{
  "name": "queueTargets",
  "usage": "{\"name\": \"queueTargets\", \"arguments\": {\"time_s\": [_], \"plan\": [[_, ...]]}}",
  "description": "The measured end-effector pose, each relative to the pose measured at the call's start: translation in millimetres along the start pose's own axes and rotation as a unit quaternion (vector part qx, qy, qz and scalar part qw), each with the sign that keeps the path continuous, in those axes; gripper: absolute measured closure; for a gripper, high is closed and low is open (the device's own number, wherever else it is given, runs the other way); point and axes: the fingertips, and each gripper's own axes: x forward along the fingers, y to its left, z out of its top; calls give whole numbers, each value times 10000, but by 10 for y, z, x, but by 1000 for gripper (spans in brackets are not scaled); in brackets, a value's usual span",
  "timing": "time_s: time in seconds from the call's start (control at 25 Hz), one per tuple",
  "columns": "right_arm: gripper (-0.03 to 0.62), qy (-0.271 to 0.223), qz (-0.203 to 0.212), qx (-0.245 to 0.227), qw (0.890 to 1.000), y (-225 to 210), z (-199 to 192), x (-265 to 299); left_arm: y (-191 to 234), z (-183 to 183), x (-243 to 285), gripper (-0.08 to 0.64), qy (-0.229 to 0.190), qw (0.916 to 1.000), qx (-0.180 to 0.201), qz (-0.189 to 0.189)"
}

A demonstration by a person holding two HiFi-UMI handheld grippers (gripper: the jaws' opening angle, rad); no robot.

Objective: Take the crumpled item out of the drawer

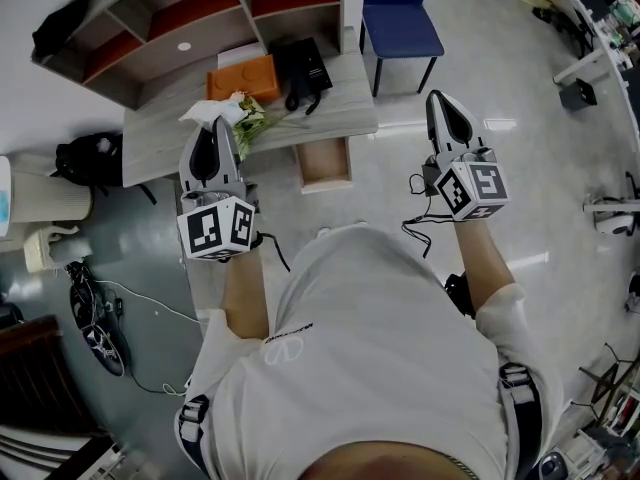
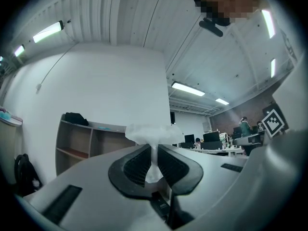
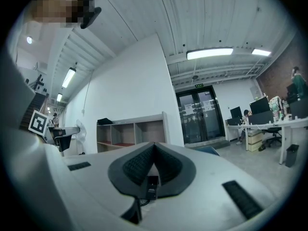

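A crumpled white tissue [image 1: 214, 113] is pinched in my left gripper [image 1: 213, 120], held up above the grey desk [image 1: 340, 108]. In the left gripper view the tissue [image 2: 153, 134] fans out beyond the tips and its lower end hangs between the ribbed pads [image 2: 137, 163]. Below the desk's front edge the wooden drawer [image 1: 325, 163] stands pulled out. My right gripper [image 1: 438, 97] is raised to the right of the desk, its jaws pressed together with nothing between them [image 3: 154, 147].
On the desk lie an orange box [image 1: 243, 76], a black phone [image 1: 302, 70] and a small bunch of flowers [image 1: 252, 123]. A shelf unit [image 1: 180, 13] stands behind the desk, a blue chair [image 1: 402, 18] to its right. Bags and cables [image 1: 90, 308] lie on the floor at left.
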Motion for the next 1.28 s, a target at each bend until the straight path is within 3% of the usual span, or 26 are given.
{"name": "queueTargets", "arguments": {"time_s": [1.28], "plan": [[592,144,94,73,9998,92,-97,-10,-69,-80,-14,518,120,9999,-4,-117]]}}
